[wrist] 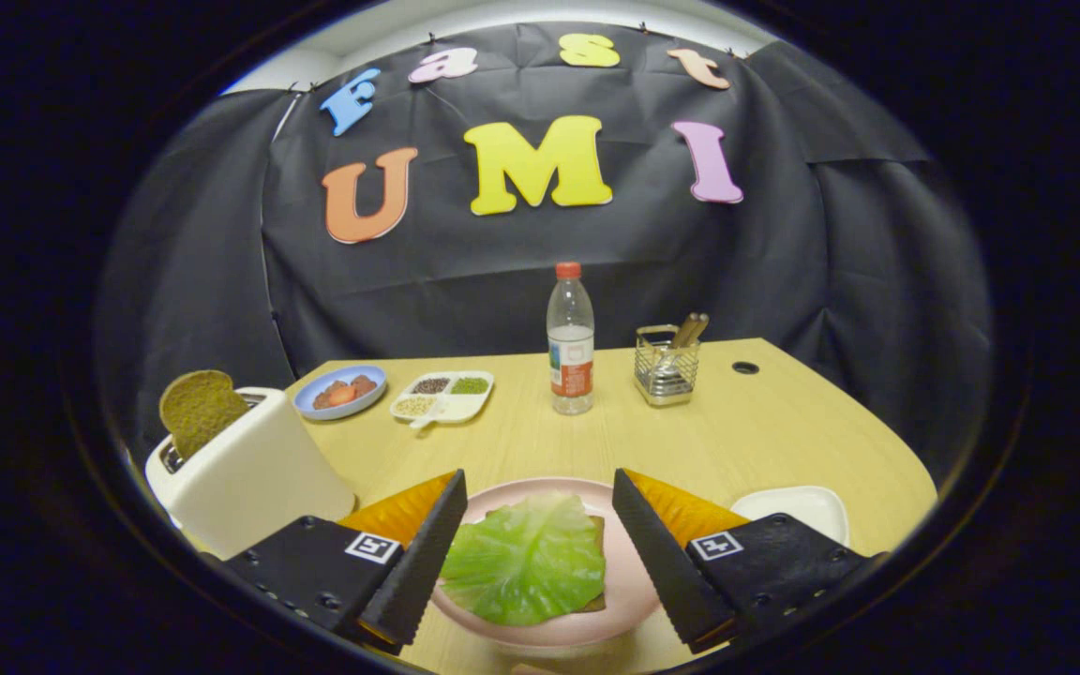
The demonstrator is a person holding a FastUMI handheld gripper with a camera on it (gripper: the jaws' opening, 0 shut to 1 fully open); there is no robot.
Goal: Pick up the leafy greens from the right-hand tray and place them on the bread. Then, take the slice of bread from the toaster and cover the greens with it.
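greens (529, 561) lie on bread on the plate (629, 581); gripper (535, 562) open, empty; next, 1 toaster (245, 473) slice (198, 408) needs grasping.

Wooden table (737, 431) bearing toaster (245, 473), pink plate (629, 581), white tray (798, 506), bottle (570, 342), perhaps a cutlery caddy (666, 367).

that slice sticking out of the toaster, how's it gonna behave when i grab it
The bread slice stands on edge in the toaster without sagging, so it is probably stiff and light. Its rough face should grip well, though hard squeezing might crumble it. The tool, open around the greens on the plate, would need to lift it straight up.
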